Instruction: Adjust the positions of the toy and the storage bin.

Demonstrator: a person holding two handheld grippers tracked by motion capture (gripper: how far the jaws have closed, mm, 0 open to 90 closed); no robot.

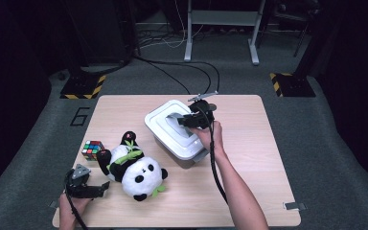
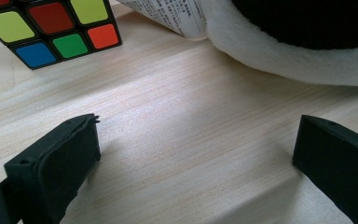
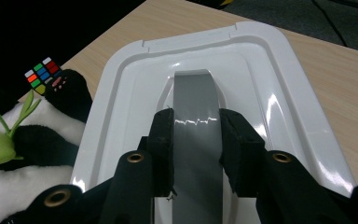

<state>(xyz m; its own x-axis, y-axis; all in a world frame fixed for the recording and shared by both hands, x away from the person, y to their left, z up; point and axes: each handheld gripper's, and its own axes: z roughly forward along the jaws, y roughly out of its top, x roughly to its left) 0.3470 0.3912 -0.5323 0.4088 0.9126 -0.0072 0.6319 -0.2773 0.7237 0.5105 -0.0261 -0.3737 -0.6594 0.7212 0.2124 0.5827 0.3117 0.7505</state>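
A white storage box (image 1: pixel 191 157) stands in the middle of the table, its white lid (image 1: pixel 165 125) on top. My right gripper (image 1: pixel 186 120) reaches over it from the right. In the right gripper view, the right gripper (image 3: pixel 196 126) is shut on the lid's grey handle (image 3: pixel 193 91), one pad on each side, with the lid (image 3: pixel 279 70) spreading around it. My left gripper (image 1: pixel 104 186) rests at the table's front left, beside the panda plush (image 1: pixel 134 167). In its own view the left gripper (image 2: pixel 196 140) stands open over bare wood.
A colour puzzle cube (image 1: pixel 92 150) sits left of the panda; it is also in the left gripper view (image 2: pixel 51 28), next to the plush's white fur (image 2: pixel 298 60) and its printed tag (image 2: pixel 168 14). The wooden table (image 1: pixel 258 158) is bare at right. Cables cross the floor behind.
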